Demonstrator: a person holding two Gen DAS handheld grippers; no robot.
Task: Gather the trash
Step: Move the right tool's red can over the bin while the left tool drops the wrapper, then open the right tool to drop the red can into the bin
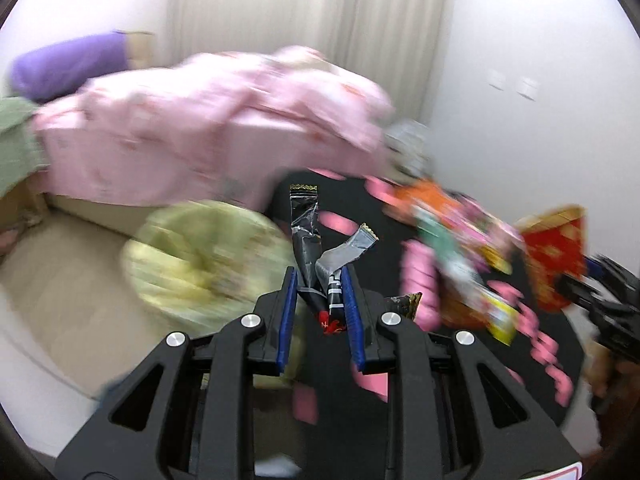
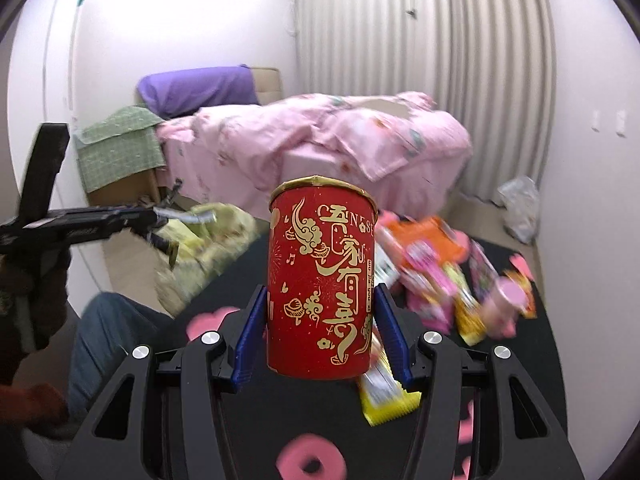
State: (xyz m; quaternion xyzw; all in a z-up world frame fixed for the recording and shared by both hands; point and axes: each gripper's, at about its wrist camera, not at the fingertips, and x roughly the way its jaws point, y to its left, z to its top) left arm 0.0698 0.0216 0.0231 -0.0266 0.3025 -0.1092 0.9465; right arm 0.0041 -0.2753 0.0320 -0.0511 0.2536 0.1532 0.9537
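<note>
1. Left gripper [image 1: 319, 280]: the blue pads are pinched on two thin wrappers [image 1: 308, 240], one black, one grey. Their free ends stand up and splay apart beyond the fingertips.
2. Right gripper [image 2: 322, 312]: the fingers clamp the lower half of a red can [image 2: 322, 280] with gold lettering. It stands upright between them, its gold rim well above the fingertips.
3. Handling, wrappers: probably very light, limp and slick foil. A pinch near the bunched middle, as here, should keep both from slipping out singly.
4. Handling, can: it looks stiff-walled and light. A squeeze across the middle of the wall seems safe; a hard squeeze might dent it.
5. Ahead of the right fingers and to their right: more snack packets [image 2: 424, 264] lie on a black mat [image 2: 240, 276] with pink shapes. One yellow packet [image 2: 384, 392] lies just under the right-hand fingertip.
6. Left of both grippers: a crumpled yellow-green bag [image 1: 208, 256] on the floor, likely the collecting point; blur hides its opening.
</note>
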